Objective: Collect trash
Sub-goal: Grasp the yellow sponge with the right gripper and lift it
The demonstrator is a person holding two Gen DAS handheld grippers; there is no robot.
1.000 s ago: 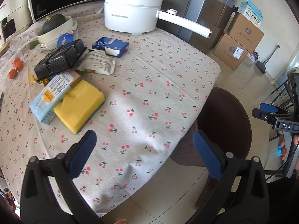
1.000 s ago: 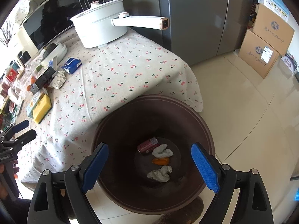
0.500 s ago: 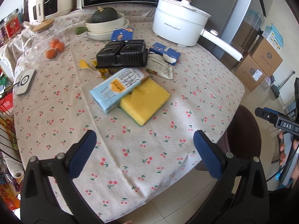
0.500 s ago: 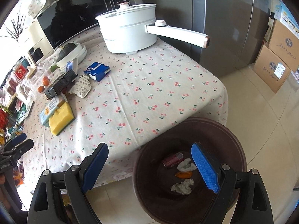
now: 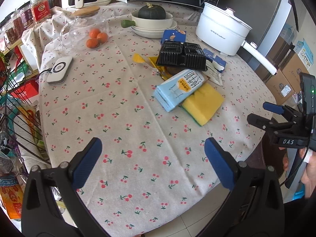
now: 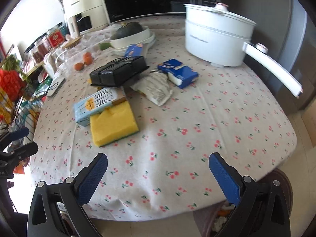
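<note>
Two blue-padded fingers of the left claw [image 5: 153,162] stand wide apart and empty over the near edge of a round bench covered in a cherry-print cloth [image 5: 126,118]. In this left wrist view, a heap of trash lies well ahead of the claw and to its right: a pale blue drink carton [image 5: 178,89] resting on a yellow sponge [image 5: 203,103], with a black plastic tray [image 5: 182,56] and yellow wrapper scraps [image 5: 150,63] behind. Only this view shows the right claw [image 5: 264,113] from outside, at the bench's right edge, and a white charging pad [image 5: 60,70] on the left.

The right wrist view shows the right claw [image 6: 158,172] also spread open and empty, above the bench's near rim. The carton [image 6: 97,102] and sponge [image 6: 113,126] lie ahead to its left. Clearer here are a crumpled grey pouch [image 6: 156,88] and a blue tissue pack [image 6: 177,73] before a white electric pot [image 6: 217,37]. Below the right finger, a brown bin [image 6: 282,185] peeks out.
</note>
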